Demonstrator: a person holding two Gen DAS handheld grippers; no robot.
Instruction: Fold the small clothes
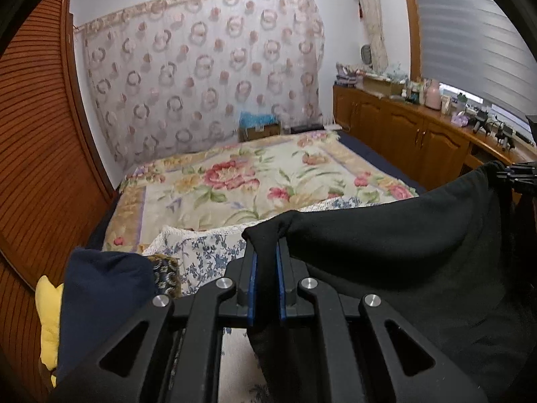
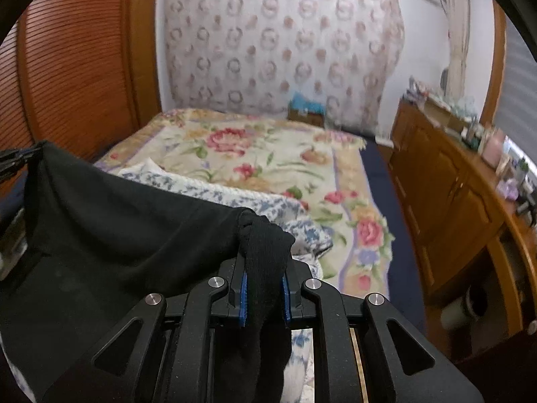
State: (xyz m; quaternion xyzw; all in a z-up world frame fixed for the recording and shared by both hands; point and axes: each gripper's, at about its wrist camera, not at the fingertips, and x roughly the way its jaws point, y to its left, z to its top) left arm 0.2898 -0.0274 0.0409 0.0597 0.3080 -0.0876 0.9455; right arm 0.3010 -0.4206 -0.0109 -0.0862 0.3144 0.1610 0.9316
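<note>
A: What is the left black two-finger gripper with blue pads doing?

B: Its jaws stand narrow, pinched on one corner of a black soft cloth garment. A tuft of the fabric pokes up past the fingertips, and more hangs down below them.

A: And the right black gripper?

B: The same, with its blue pads closed on a bunched, ribbed-looking edge of that garment. The gap is a little wider there because the fabric is thicker.

A: Where is the garment relative to the two tools?

B: It spans between them, held up in the air with its top edge sagging in a shallow curve. In the left view it stretches off to the right, where the other gripper's tip shows at its far corner; in the right view it stretches off to the left.

A: What lies under it?

B: A bed covered by a cream blanket with large pink flowers. Nearer the grippers lies a white cloth with small blue flowers and a lace edge. At the left are a dark navy fabric heap and something yellow beside it.

A: And the room?

B: A sheer curtain with pink rings hangs behind the bed, a slatted wooden door is at left, and a wooden cabinet with cluttered top runs along the right under a window blind.
</note>
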